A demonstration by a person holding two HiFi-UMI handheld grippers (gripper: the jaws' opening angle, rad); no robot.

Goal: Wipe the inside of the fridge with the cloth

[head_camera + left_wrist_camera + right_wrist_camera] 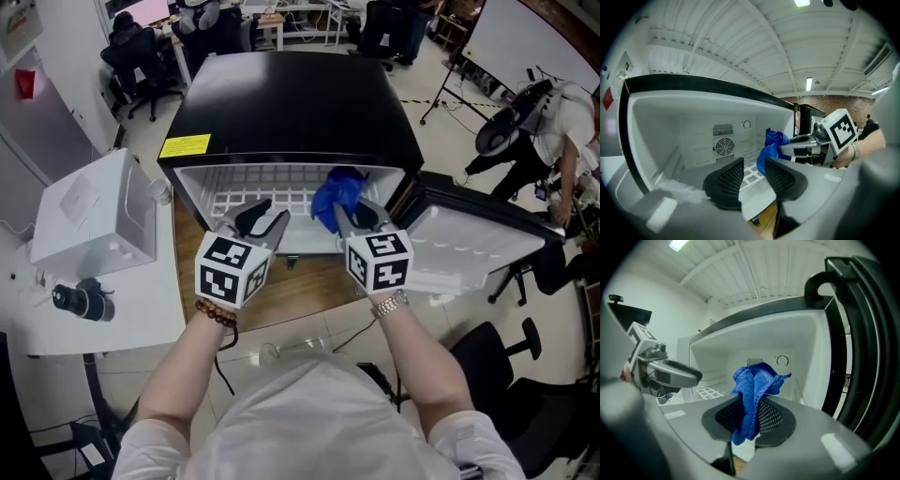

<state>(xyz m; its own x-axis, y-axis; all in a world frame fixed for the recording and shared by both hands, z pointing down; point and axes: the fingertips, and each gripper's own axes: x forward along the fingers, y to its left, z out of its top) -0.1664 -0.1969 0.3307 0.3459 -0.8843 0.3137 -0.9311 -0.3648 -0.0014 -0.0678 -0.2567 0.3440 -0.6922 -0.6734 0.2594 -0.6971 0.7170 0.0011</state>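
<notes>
The fridge (pixel 291 103) is seen open, its cavity lying straight ahead of both grippers. The left gripper (pixel 752 176) is held at the mouth, jaws apart and empty. The right gripper (pixel 749 414) is clamped on the cloth (pixel 754 380), which is bunched upright just inside the cavity's right half.

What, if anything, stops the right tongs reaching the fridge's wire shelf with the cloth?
Likely nothing, so yes. The door is open, the right tongs hold the blue cloth at the fridge mouth, the wire shelf just ahead; the left tongs sit aside.
</notes>
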